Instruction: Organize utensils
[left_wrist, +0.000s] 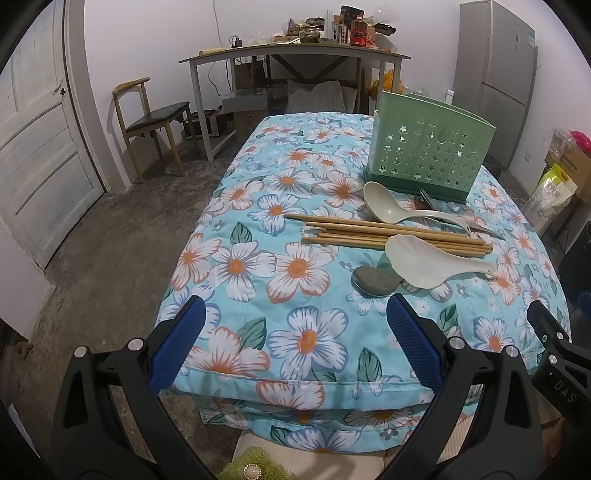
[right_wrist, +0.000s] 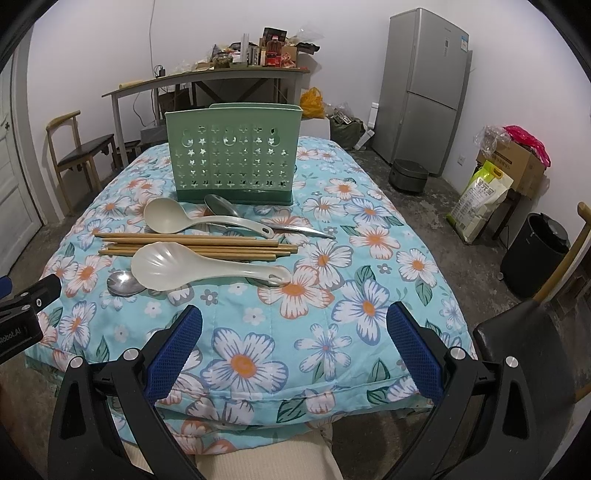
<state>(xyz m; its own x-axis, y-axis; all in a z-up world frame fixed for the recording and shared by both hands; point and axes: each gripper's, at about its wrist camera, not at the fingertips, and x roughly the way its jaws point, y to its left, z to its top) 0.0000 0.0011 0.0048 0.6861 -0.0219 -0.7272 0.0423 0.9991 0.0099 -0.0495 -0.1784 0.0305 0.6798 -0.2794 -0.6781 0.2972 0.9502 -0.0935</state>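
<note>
Your floral quilt (right_wrist: 332, 332) carried the green holder (right_wrist: 232, 155) upright at the back, with chopsticks (right_wrist: 192, 245), ladle (right_wrist: 166, 216), rice paddle (right_wrist: 162, 264) and metal spoons (right_wrist: 123, 283) lying before it; your left gripper (left_wrist: 295, 343) and right gripper (right_wrist: 295, 343) both hovered near, fingers apart, empty.

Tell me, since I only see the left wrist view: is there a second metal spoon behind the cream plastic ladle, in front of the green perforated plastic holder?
Observer: Yes. The right wrist view shows a shiny steel spoon with its bowl right in front of the green perforated plastic holder. The handle of the cream plastic ladle lies across it.
Operator: My view shows only a sliver of the right gripper. Is it open?
Observer: Yes. The right gripper has its blue padded fingers spread wide over the near edge of the floral quilt, with nothing between them.
</note>
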